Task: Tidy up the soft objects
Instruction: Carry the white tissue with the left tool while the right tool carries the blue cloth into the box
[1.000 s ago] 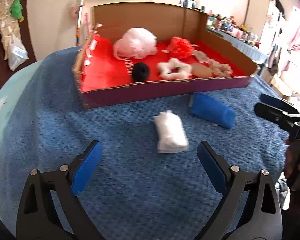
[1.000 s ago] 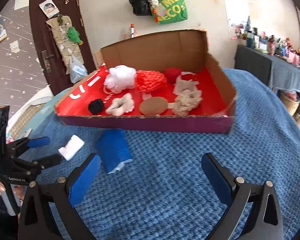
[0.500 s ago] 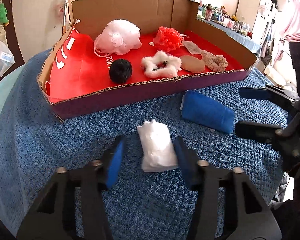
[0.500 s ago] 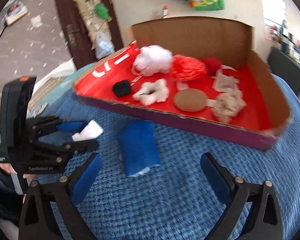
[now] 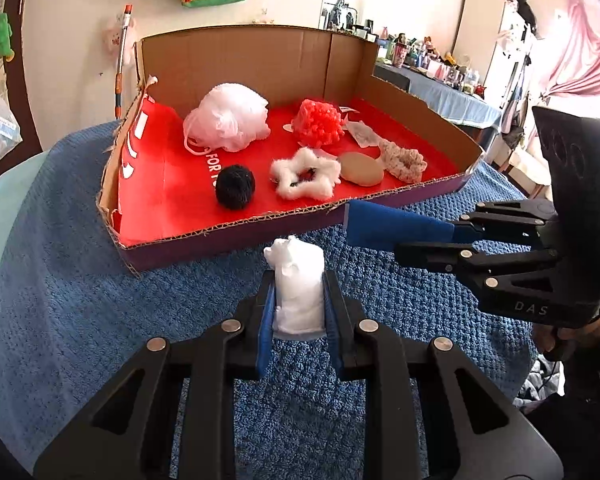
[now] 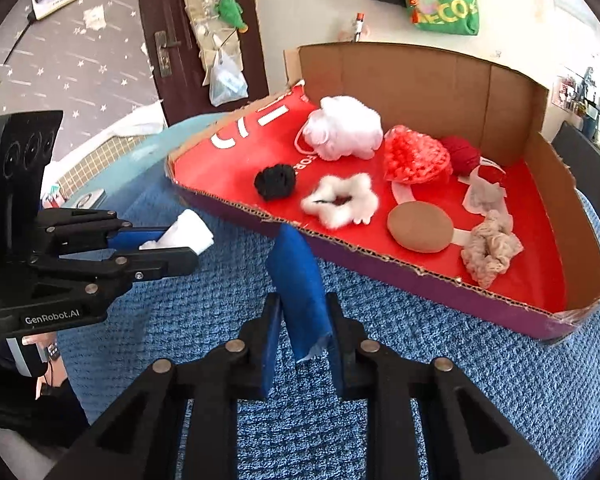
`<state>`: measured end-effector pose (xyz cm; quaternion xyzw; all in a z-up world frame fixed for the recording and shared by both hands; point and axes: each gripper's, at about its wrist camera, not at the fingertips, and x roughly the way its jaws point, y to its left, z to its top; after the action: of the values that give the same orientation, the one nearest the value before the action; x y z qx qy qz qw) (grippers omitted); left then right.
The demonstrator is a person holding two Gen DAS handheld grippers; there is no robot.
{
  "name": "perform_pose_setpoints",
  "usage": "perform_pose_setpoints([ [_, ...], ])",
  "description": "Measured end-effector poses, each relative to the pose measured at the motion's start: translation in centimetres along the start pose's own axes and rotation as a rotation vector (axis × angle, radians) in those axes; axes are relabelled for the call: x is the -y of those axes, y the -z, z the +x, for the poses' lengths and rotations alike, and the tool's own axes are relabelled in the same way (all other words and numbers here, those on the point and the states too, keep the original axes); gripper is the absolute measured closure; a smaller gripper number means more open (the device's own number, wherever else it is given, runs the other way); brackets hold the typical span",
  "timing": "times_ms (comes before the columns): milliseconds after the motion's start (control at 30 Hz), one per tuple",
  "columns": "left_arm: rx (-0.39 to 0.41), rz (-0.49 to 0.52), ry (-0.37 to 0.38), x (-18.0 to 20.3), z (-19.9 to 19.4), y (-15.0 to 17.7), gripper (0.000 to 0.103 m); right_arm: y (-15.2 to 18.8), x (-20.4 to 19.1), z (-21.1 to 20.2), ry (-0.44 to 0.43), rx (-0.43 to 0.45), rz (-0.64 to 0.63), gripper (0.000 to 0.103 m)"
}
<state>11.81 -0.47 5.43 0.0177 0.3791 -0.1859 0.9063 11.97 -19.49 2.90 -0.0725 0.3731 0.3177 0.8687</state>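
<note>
Left gripper (image 5: 299,312): you are pinching one white bundle (image 5: 300,288) just short of the box (image 5: 236,246).
Right gripper (image 6: 302,330): you are clamping one blue roll (image 6: 298,280), its tip overlapping the box front at 12 o'clock.
Hidden: red yarn ball (image 6: 462,154) is showing only in the right view.

The left gripper (image 5: 299,307) is reaching level and forward, its fingers (image 5: 266,322) squeezing a white bundle (image 5: 300,284) between them. The right gripper (image 6: 301,323) is lying alongside, fingers (image 6: 269,334) pinching a blue roll (image 6: 298,280), a hand (image 5: 568,340) gripping its handle.
</note>
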Motion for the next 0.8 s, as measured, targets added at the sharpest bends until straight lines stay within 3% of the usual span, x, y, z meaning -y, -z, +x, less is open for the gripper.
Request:
perform_pose_setpoints([
  [533,0.046,-0.003,0.038,0.3,-0.8,-0.9,0.082,-0.2,0.6,-2.3,-0.03,0.039,0.052,0.079],
  [800,0.056,0.02,0.042,-1.1,-1.2,-3.8,0.082,-3.4,1.2,-2.3,-0.018,0.064,0.039,0.079],
])
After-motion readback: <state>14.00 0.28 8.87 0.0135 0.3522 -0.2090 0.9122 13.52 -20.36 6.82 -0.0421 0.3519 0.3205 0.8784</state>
